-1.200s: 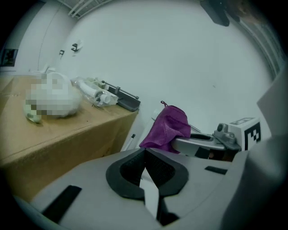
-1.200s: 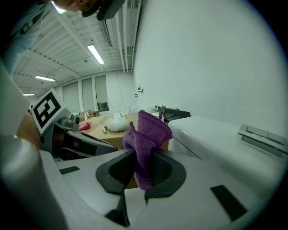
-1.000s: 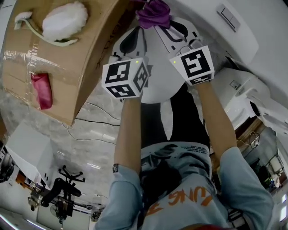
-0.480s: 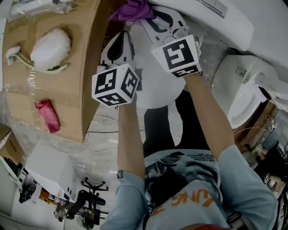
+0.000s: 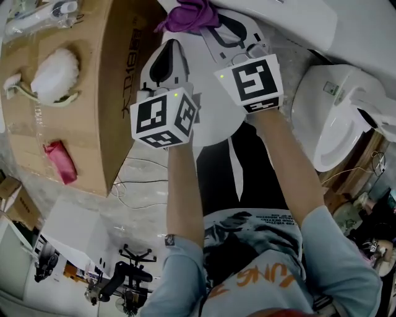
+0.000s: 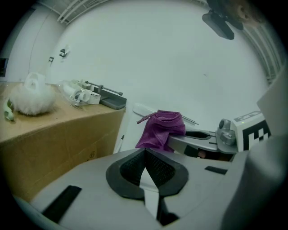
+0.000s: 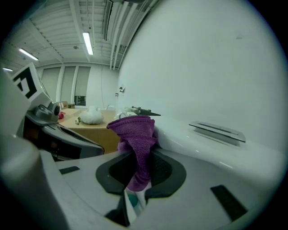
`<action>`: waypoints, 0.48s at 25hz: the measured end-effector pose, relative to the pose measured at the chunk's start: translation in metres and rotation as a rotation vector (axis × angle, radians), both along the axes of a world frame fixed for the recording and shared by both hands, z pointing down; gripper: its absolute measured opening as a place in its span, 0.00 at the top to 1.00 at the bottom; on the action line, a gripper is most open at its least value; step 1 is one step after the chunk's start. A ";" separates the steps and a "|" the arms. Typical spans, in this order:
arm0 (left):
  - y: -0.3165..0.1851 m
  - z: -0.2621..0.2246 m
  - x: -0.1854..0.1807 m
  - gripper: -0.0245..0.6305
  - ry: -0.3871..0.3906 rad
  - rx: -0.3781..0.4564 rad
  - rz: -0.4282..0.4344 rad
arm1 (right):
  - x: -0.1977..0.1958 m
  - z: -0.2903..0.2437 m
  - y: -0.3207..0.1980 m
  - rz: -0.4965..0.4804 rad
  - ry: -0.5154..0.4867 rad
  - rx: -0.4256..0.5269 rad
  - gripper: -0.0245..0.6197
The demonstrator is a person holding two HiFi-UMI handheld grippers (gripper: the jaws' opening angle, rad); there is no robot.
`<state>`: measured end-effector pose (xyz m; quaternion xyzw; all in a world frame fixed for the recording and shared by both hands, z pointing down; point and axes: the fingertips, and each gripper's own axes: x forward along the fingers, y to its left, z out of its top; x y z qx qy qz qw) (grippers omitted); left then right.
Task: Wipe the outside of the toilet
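Note:
The white toilet has its closed lid (image 5: pixel 213 121) under both grippers and its tank (image 5: pixel 291 18) at the top of the head view. My right gripper (image 5: pixel 207 26) is shut on a purple cloth (image 5: pixel 189 17), which bunches up at the tank's left end. In the right gripper view the cloth (image 7: pixel 135 134) hangs between the pads, beside the tank (image 7: pixel 202 139). My left gripper (image 5: pixel 168 46) hovers to the left of it over the lid, shut with nothing between its pads (image 6: pixel 155 164). It sees the cloth (image 6: pixel 162 128) ahead.
A tall cardboard box (image 5: pixel 93 124) stands left of the toilet, carrying a white fluffy brush (image 5: pixel 54 74), a red rag (image 5: pixel 59 161) and a bottle-like tool (image 5: pixel 37 15). A second toilet (image 5: pixel 337 117) sits at the right. Cables (image 5: pixel 136 179) lie on the floor.
The head view has swung, so the box and tank sit differently in frame. Both grippers stay together over the lid. The right one keeps the cloth at the tank's left end.

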<state>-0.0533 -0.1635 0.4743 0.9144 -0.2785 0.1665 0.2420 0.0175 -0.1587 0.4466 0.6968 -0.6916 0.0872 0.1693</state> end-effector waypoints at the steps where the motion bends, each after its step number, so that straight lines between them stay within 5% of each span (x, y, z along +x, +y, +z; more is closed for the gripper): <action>1: 0.005 0.001 0.002 0.92 0.000 -0.001 0.002 | 0.003 0.001 0.005 0.010 -0.006 0.003 0.85; 12: 0.055 0.002 0.030 0.92 -0.044 0.009 0.067 | 0.045 0.002 0.077 0.149 -0.075 0.019 0.85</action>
